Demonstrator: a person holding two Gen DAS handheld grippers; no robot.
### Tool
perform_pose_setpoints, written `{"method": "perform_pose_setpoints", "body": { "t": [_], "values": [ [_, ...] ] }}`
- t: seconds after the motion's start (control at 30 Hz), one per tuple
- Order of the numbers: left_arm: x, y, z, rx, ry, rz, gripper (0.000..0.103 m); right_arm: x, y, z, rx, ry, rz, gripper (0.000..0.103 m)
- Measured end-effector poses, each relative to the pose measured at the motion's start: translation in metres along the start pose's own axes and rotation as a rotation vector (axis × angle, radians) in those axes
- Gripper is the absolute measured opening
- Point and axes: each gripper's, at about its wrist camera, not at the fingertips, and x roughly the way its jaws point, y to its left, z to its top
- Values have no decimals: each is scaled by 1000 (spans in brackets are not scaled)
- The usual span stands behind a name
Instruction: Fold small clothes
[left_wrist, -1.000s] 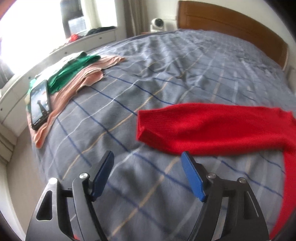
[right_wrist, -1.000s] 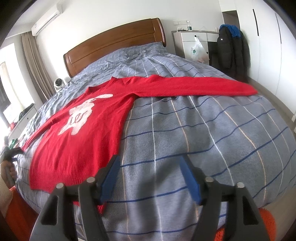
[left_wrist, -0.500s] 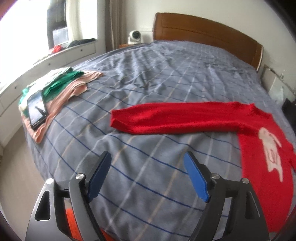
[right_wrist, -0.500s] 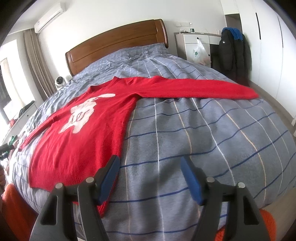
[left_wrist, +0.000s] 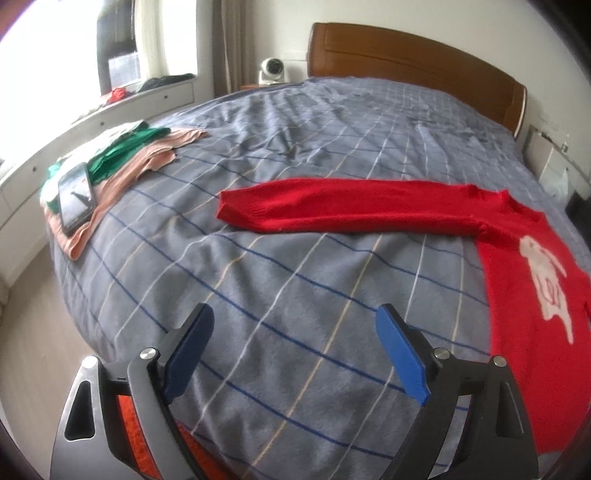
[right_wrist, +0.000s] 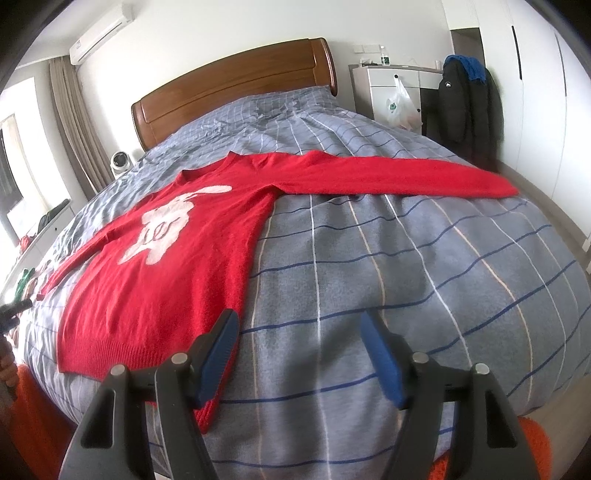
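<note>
Red sweater (right_wrist: 177, 266) spread flat; phone (left_wrist: 75, 197) visible left view only.

The red sweater (left_wrist: 524, 295) ran off the left-wrist view's right edge; its hem corner (right_wrist: 210, 413) sat hidden behind the right gripper (right_wrist: 299, 354).

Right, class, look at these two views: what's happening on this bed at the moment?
A person holds a gripper in each hand over a bed. A red sweater lies spread flat on it, both sleeves stretched out, not yet folded. The left gripper has just been opening and holds nothing; the right gripper is open and empty near the sweater's hem. Folded clothes and a phone lie at the bed's corner.
</note>
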Motion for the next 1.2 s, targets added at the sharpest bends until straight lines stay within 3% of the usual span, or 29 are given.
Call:
{"method": "perform_pose_setpoints", "body": {
  "t": [1.2],
  "values": [
    [-8,-1,-4,20,-69,55,90,2,-1,-1,0,-1,-4,68]
  ]
}}
